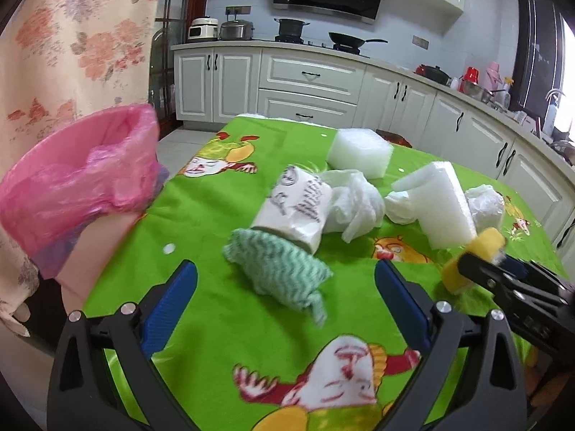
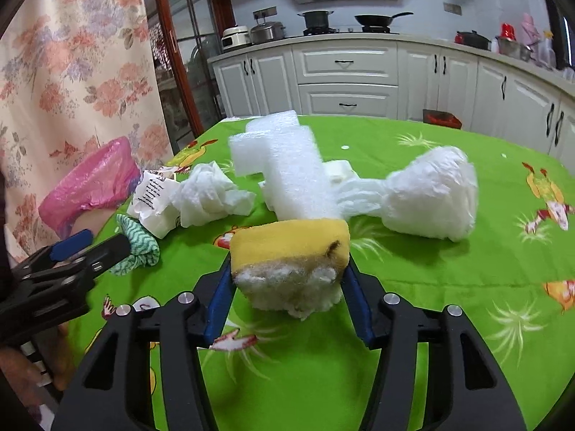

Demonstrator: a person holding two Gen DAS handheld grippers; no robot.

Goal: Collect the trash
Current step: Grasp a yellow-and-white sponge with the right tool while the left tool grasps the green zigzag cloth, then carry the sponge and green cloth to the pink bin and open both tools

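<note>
Right gripper [image 2: 287,269] clamps the sponge [image 2: 289,251], long axis across the jaws. Bin [image 2: 90,186] sits at its 10 o'clock. Left gripper [image 1: 285,280] gapes empty, cloth [image 1: 276,269] dead ahead at 12, nearer the bin.

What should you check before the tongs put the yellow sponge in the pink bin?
1. Right tongs squeezing the yellow sponge on both sides: ok.
2. Sponge lifted off the green tablecloth: cannot tell.
3. Pink-bagged bin open at the top: ok.
4. Left tongs open and holding nothing: ok.
5. Green cloth and paper roll lying between sponge and bin: not ok, go over them.
</note>
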